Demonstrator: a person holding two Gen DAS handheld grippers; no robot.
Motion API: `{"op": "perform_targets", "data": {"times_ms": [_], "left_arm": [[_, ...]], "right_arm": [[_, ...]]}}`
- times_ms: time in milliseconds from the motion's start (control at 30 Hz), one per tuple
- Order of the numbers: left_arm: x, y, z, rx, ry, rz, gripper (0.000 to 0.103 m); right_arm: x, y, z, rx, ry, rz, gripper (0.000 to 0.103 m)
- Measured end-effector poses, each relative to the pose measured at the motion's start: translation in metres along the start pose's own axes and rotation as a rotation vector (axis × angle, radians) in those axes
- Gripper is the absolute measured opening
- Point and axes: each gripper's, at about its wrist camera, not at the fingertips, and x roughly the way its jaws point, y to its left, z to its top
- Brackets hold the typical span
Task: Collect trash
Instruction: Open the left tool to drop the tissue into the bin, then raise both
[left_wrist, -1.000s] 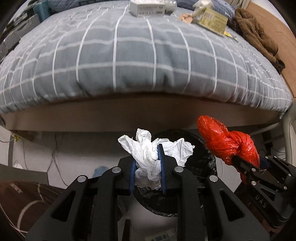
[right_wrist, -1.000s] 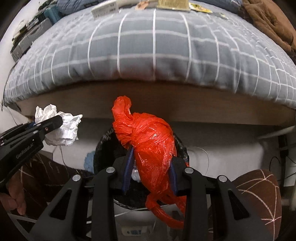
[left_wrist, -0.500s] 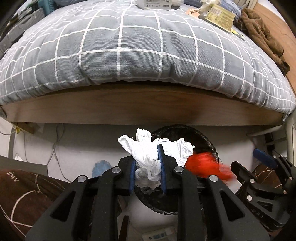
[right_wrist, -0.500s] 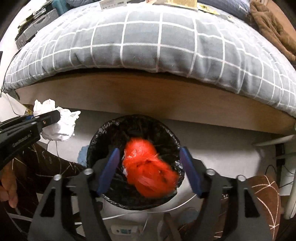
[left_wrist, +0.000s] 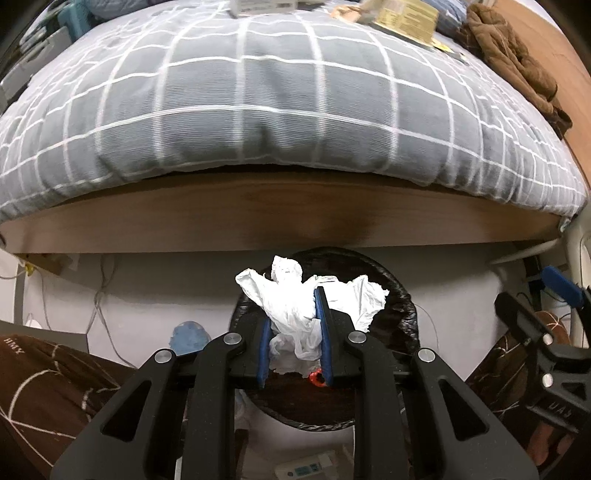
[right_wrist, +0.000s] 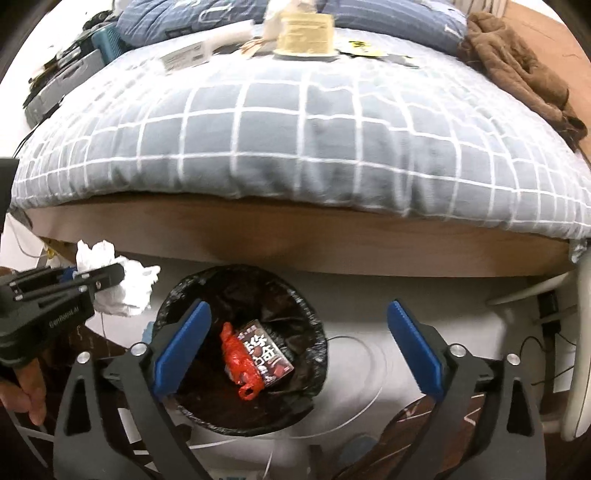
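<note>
My left gripper (left_wrist: 293, 332) is shut on a crumpled white tissue wad (left_wrist: 291, 295) and holds it above the black-lined trash bin (left_wrist: 402, 302). The right wrist view shows that gripper (right_wrist: 110, 275) with the tissue (right_wrist: 125, 288) just left of the bin's rim (right_wrist: 173, 295). My right gripper (right_wrist: 299, 343) hangs over the bin, its jaws opening wide with nothing between them. The red plastic bag (right_wrist: 240, 362) lies at the bottom of the bin beside a dark printed packet (right_wrist: 267, 354). A sliver of the red bag (left_wrist: 316, 377) shows under my left fingers.
A bed with a grey checked duvet (right_wrist: 295, 129) and a wooden frame (right_wrist: 295, 236) stands right behind the bin. Boxes and wrappers (right_wrist: 304, 35) and a brown garment (right_wrist: 517, 74) lie on it. Cables (left_wrist: 99, 295), a blue lump (left_wrist: 188, 336) and brown patterned fabric (left_wrist: 40, 373) sit on the floor.
My right gripper opened and the red bag dropped from it into the bin; that gripper then rose and tilted. My left gripper shifted over the bin, still holding the tissue.
</note>
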Motion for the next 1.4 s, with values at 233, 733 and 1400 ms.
{"op": "perform_targets", "data": {"times_ms": [233, 733, 1400], "left_arm": [[0.013, -0.025, -0.004, 0.041, 0.026, -0.021, 0.021], [-0.01, -0.03, 0.006, 0.049, -0.065, 0.007, 0.092], [-0.065, 0.0, 0.092, -0.002, -0.217, 0.058, 0.097]], "right_arm": [[0.002, -0.023, -0.002, 0.029, 0.002, -0.028, 0.095], [-0.011, -0.028, 0.017, 0.039, -0.049, -0.024, 0.095], [-0.035, -0.019, 0.096, -0.001, -0.209, 0.003, 0.095]]}}
